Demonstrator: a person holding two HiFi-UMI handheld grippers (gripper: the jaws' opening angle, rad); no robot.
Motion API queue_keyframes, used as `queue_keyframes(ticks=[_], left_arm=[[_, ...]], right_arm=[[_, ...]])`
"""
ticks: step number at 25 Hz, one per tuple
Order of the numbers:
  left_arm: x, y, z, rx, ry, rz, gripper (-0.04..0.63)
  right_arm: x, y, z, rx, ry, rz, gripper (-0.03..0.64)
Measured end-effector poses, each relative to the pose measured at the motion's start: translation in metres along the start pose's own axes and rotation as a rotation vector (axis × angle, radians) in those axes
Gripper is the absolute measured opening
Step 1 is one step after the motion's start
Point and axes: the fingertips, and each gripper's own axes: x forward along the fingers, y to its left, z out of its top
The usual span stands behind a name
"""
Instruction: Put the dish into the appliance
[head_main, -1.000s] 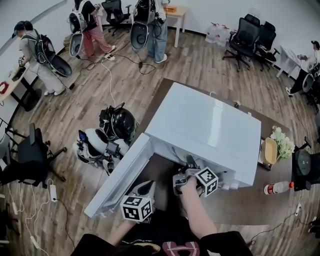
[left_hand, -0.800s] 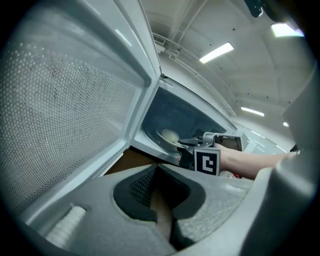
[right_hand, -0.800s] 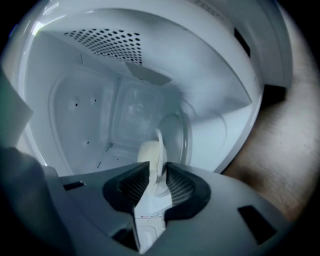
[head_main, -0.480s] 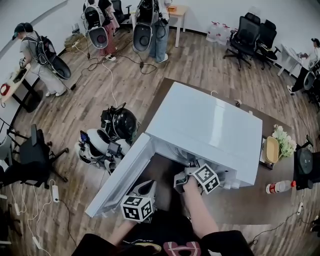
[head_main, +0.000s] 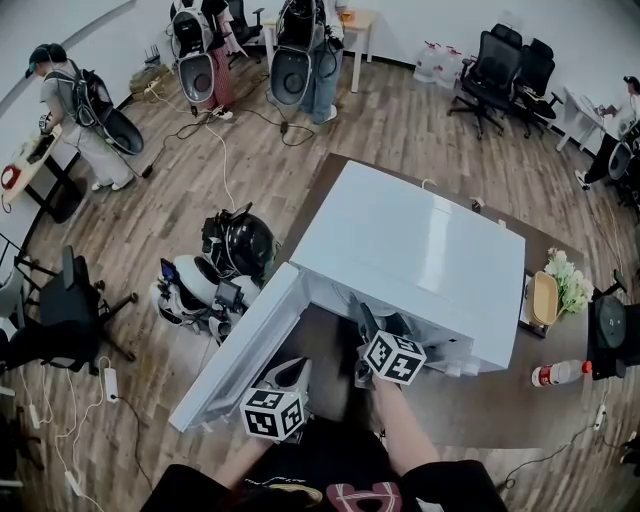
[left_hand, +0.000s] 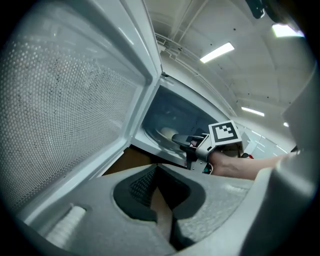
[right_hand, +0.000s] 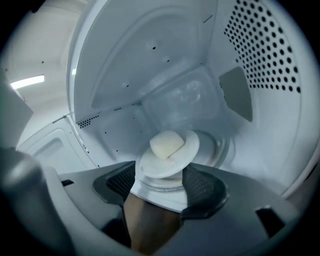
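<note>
Bearing a pale lump (right_hand: 166, 144), the white plate (right_hand: 172, 162) sits mid-floor in the microwave (head_main: 410, 250). The right gripper (right_hand: 160, 176) has rolled since earlier, and its jaws have just been opening, now apart around the plate's rim. The left gripper (left_hand: 159, 167) has its jaws together.

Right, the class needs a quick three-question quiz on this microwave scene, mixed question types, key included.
1. True or false: the microwave door is shut.
2. What's on the plate? A) a pale lump of food B) a fork C) a mug
3. Fill in: the right hand-held gripper has its jaws ____.
Key: 1 false, it stands open. 2 A. 3 open; they have just been opening, with the plate's near edge between them.
</note>
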Motion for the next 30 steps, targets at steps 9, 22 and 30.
queue_keyframes(ticks=[9,22,30], left_arm=[[-0.004,0.016,0.001,-0.061,-0.002,0.035,-0.002],[-0.001,0.011,0.002,-0.007,0.006,0.021,-0.002],[0.000,0.010,-0.003,0.012,0.014,0.014,-0.002]], right_arm=[[0.004,0.004,-0.011,-0.279,0.077,-0.050,0.316],[0.009,0.009,-0.027,-0.557,0.217,-0.155,0.388],[0.003,0.008,-0.032,-0.615,0.269,-0.177,0.411]])
